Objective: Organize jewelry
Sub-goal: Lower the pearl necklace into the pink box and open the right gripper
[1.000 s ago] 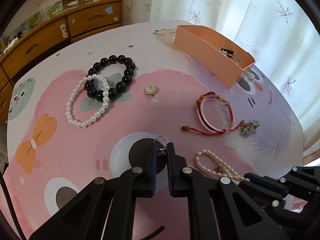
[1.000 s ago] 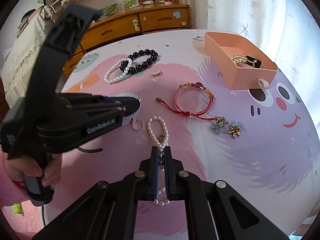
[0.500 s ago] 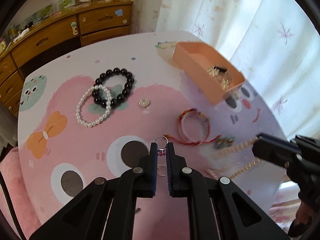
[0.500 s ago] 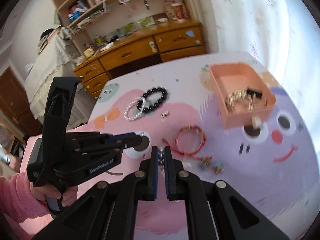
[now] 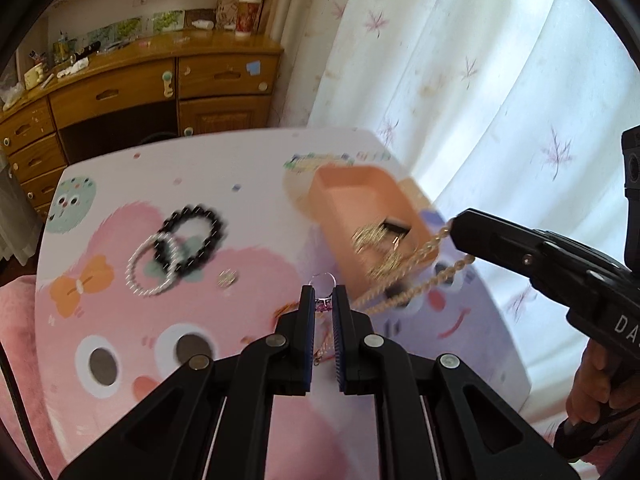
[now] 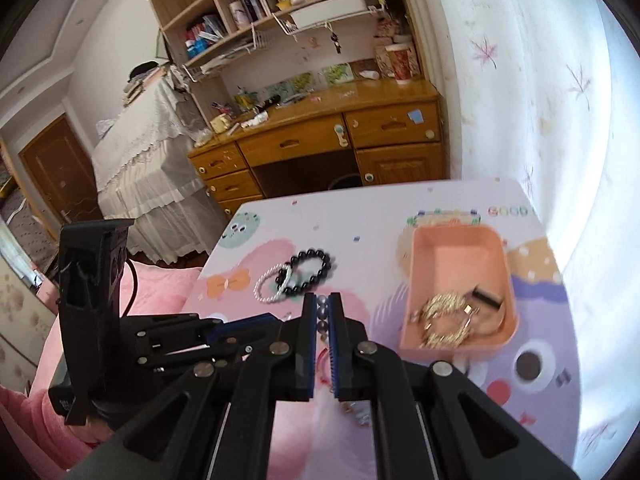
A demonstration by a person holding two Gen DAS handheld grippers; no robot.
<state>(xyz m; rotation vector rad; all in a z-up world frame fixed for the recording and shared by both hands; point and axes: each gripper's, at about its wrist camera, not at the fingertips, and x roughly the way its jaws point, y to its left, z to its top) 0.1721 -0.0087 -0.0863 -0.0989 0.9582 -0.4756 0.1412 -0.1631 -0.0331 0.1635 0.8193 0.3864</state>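
Both pieces have left the counter point(image 5: 256, 168): my left claw point(image 5: 323, 300) grips the ring point(image 5: 323, 283), my right claw point(image 6: 322, 312) pinches the pearl strand point(image 5: 416, 284), now nearing the orange tray point(image 6: 460, 236).

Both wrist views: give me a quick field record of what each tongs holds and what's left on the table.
left tongs: shut on ring, raised above table
right tongs: shut on pearl necklace, strand hanging beside the tray
orange tray: holds gold chain jewelry and a black clip
on table: black bead bracelet overlapping white pearl bracelet; small pale brooch
image quality: motion blur, small items unclear
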